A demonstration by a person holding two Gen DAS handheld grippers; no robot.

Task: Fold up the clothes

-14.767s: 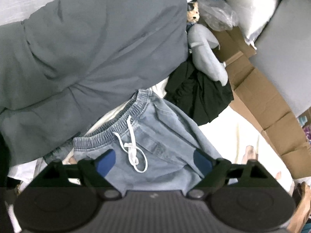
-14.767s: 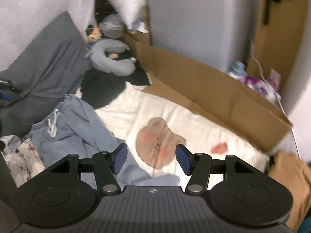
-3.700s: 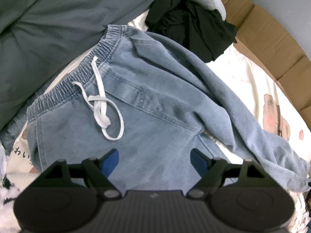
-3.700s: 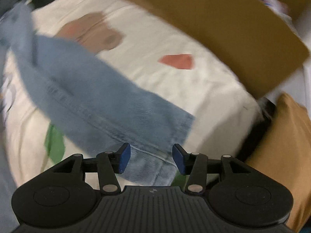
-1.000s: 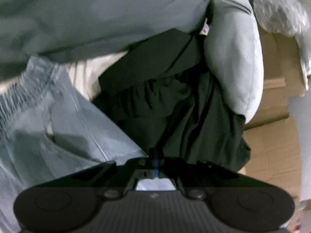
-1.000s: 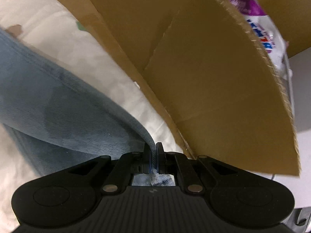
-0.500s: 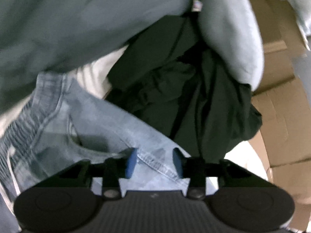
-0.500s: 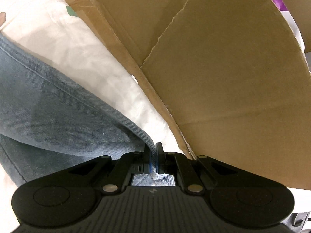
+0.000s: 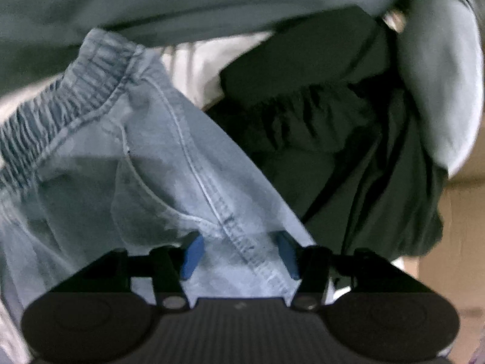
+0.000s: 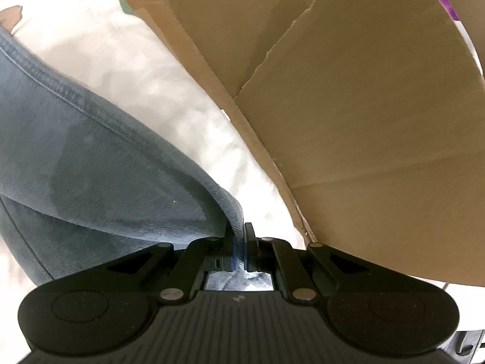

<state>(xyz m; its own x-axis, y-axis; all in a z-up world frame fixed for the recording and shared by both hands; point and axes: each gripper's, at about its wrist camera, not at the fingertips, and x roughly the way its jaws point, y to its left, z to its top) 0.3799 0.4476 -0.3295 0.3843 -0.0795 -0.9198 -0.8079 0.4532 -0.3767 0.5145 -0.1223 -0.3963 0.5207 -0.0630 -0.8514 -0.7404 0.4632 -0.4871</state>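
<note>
Light blue denim trousers (image 9: pixel 157 163) with an elastic waistband lie on a cream bedsheet (image 10: pixel 121 48). My left gripper (image 9: pixel 239 254) hovers close over the trousers' side seam below the pocket; its jaws are opening, the blue pads stand apart and the denim lies loose between them. In the right wrist view a trouser leg (image 10: pixel 91 163) runs from the left edge down into my right gripper (image 10: pixel 239 251), which is shut on the cloth's edge just above the sheet.
A black garment (image 9: pixel 348 157) lies crumpled right of the trousers, under a grey neck pillow (image 9: pixel 439 75). A grey duvet (image 9: pixel 182 0) fills the far side. A brown cardboard sheet (image 10: pixel 348 91) rises close to the right of my right gripper.
My left gripper was shut a second ago; its jaws have parted, letting go of the denim, and it has sunk closer to the trousers. The right gripper has sunk a little, still clamped on the leg.
</note>
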